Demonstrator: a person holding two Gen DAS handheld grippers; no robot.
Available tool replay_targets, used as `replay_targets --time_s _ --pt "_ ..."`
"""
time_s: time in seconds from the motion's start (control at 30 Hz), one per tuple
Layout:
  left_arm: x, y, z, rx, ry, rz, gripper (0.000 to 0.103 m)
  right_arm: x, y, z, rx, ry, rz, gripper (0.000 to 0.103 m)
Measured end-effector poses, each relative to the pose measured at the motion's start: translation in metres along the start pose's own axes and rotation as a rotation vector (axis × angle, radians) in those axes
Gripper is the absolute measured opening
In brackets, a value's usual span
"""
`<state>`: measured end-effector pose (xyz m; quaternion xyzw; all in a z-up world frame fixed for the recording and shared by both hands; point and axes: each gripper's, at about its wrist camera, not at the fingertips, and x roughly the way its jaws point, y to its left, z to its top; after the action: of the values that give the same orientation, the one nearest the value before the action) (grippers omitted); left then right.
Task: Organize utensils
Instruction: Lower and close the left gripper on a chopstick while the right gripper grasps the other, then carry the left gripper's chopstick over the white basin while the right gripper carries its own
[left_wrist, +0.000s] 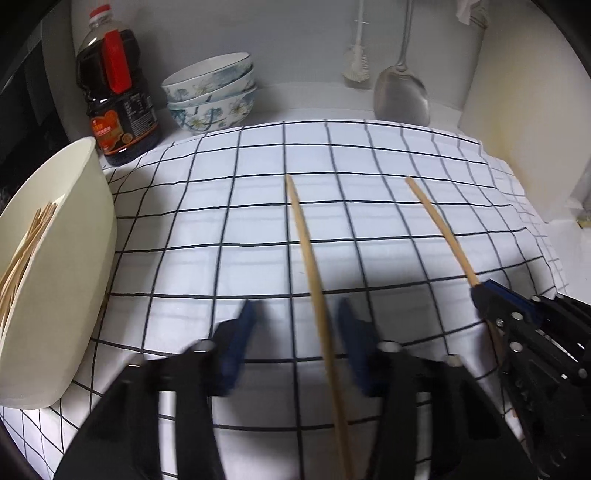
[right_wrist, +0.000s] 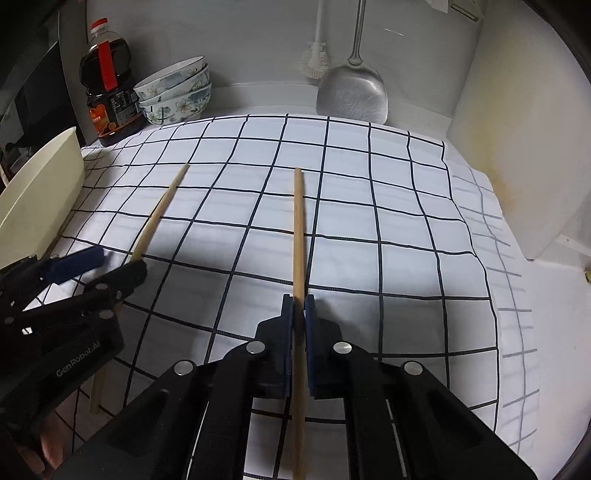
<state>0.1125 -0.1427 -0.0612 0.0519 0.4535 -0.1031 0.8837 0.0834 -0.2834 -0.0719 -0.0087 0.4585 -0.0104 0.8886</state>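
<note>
left gripper (left_wrist: 295, 317) jaws apart around chopstick (left_wrist: 314, 280), right gripper (right_wrist: 298, 306) clamped on another chopstick (right_wrist: 298, 229), "genrobot.ai" on casing

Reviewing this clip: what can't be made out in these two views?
- Left claw: its fingers are motion-blurred in the left wrist view, so contact with the chopstick is unclear.
- Cream bowl: cut off by the left edge; its chopsticks cannot be counted.
- Bottle label: too small to read.
- Right claw: hides its own chopstick's lower part.
</note>
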Motion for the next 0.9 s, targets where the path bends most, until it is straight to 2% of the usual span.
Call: replay_targets --time_s 0.03,0.07,0.27,0.53,0.7,0.9 --pt "-0.001 -0.003 -0.001 0.010 0.000 -0.015 0.009 0.000 -0.001 0.000 0.006 -0.001 0.006 0.006" --pt "-0.002 -0.005 -0.001 0.019 0.003 -0.018 0.007 0.000 -0.002 0.000 0.013 -0.001 0.012 0.006" --pt "-0.010 0.001 -0.005 0.015 0.003 -0.064 0.007 -0.004 -0.008 0.002 0.078 -0.011 0.075 0.006" --pt "-0.068 0.027 -0.005 0.013 -0.126 -0.078 0.007 -0.037 0.001 0.010 0.112 -0.100 0.134 0.006" --pt "-0.119 0.056 -0.001 0.015 -0.228 -0.073 0.007 -0.066 0.022 0.019 0.107 -0.165 0.179 0.006" --pt "-0.171 0.115 0.004 -0.018 -0.317 -0.025 0.007 -0.094 0.083 0.048 0.077 -0.232 0.292 0.006"
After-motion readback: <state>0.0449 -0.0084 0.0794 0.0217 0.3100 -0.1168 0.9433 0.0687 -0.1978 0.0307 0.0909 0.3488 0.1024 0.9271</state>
